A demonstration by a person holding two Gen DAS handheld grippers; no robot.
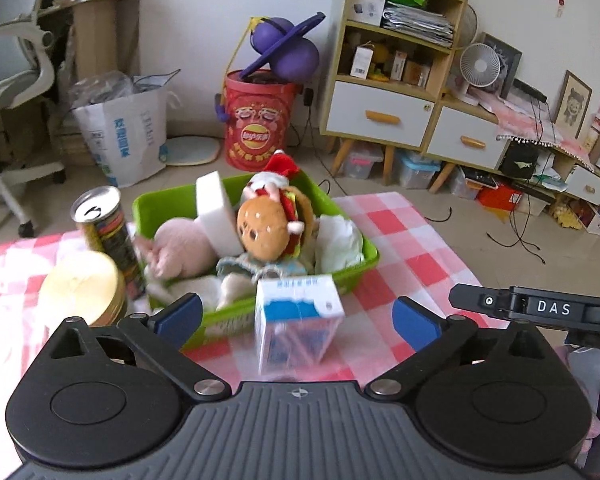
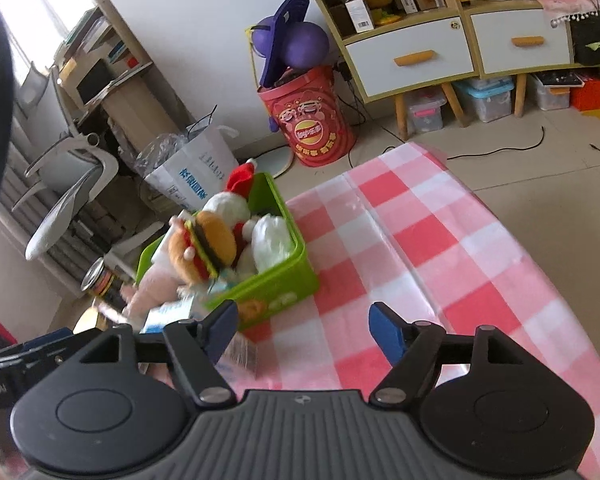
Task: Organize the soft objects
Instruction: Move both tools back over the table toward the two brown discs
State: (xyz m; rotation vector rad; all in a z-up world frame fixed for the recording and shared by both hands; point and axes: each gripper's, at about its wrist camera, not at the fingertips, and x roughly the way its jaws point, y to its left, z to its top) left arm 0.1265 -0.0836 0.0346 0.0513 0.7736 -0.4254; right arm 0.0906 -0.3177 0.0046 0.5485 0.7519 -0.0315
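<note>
Left wrist view: both tongs (image 1: 296, 316) (image 2: 302, 330) apart and empty, soft toys piled high in green bin (image 1: 356, 270) on bench, blurred carton (image 1: 298, 322) between left tips, likely to topple if nudged.

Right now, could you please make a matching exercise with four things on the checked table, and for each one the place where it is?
Things:
1. brown hamburger plush toy
2. blue and white paper carton
3. tall metal drink can
4. white foam block

Places:
A. stands outside the green plastic bin, at its left side
B. stands on the red and white checked tablecloth, in front of the bin
C. leans inside the bin, left of the hamburger
D. lies inside the bin, near the middle

Pairs: 1-D, 2-B, 3-A, 4-C
</note>
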